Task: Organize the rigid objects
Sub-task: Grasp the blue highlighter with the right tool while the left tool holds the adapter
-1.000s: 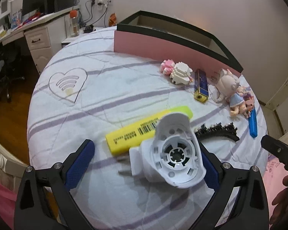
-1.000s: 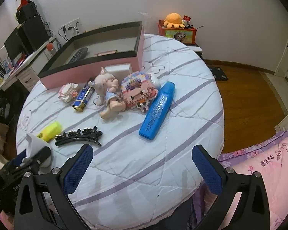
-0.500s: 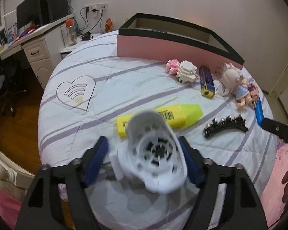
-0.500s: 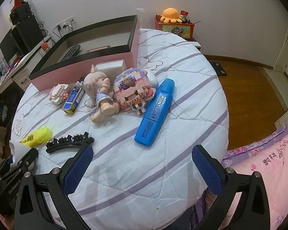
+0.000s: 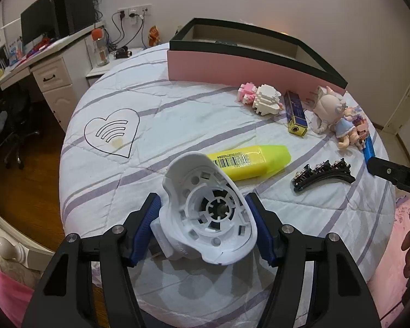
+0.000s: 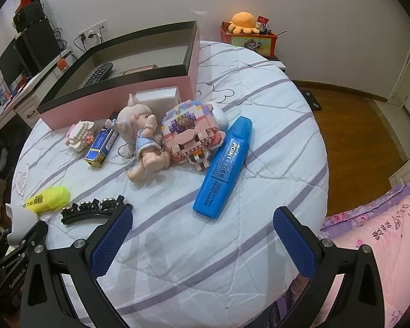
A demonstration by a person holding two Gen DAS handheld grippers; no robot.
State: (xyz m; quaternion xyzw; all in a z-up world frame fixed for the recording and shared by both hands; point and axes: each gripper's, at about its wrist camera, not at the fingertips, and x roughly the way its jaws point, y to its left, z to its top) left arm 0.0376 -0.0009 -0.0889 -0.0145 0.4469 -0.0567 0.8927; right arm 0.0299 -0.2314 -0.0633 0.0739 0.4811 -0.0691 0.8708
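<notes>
Left gripper (image 5: pixel 205 225) clamps white round plastic housing (image 5: pixel 209 213) above striped quilted table (image 5: pixel 177 114), near yellow highlighter (image 5: pixel 250 161). Right gripper (image 6: pixel 202 243) gapes wide, nothing between pads, near blue marker (image 6: pixel 224 165).

White quilt (image 6: pixel 259 142) with lilac stripes; pink box (image 6: pixel 117 95), black-rimmed; blue marker (image 6: pixel 224 166); yellow marker (image 5: pixel 254 161), barcoded; black clip (image 5: pixel 322 175); white shell (image 5: pixel 210 210); blue gripper pads (image 6: pixel 109 243).
</notes>
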